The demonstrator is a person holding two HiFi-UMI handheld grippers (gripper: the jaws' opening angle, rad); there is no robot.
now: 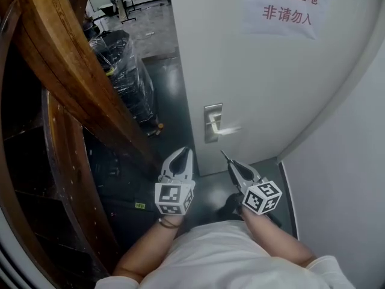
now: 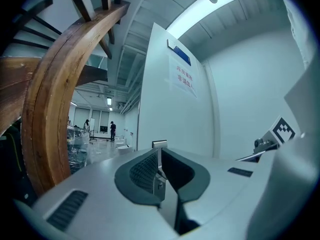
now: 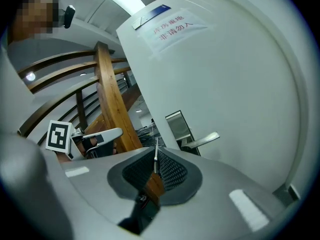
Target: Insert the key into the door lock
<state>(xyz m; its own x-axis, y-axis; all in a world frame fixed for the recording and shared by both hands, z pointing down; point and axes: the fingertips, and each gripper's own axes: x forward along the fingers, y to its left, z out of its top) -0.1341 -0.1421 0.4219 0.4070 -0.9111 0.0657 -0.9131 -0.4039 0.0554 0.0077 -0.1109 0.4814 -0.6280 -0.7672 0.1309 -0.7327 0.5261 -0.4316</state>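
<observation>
The white door (image 1: 258, 71) stands ajar, with a steel lock plate (image 1: 212, 123) and a lever handle (image 1: 227, 129) near its edge. My right gripper (image 1: 233, 165) is shut on a key (image 3: 155, 160): its brown head sits between the pads and its thin metal blade points up towards the lock plate (image 3: 176, 126), a short way below it. The key's tip (image 1: 224, 155) shows just under the handle and is apart from it. My left gripper (image 1: 186, 153) hangs beside the right one, left of the door's edge, its jaws together with nothing in them.
A curved wooden stair beam (image 1: 72, 71) runs down the left, close to my left gripper. Plastic-wrapped goods (image 1: 123, 71) stand behind it. A paper sign (image 1: 283, 8) with red print hangs on the door. The white wall (image 1: 349, 179) closes in the right side.
</observation>
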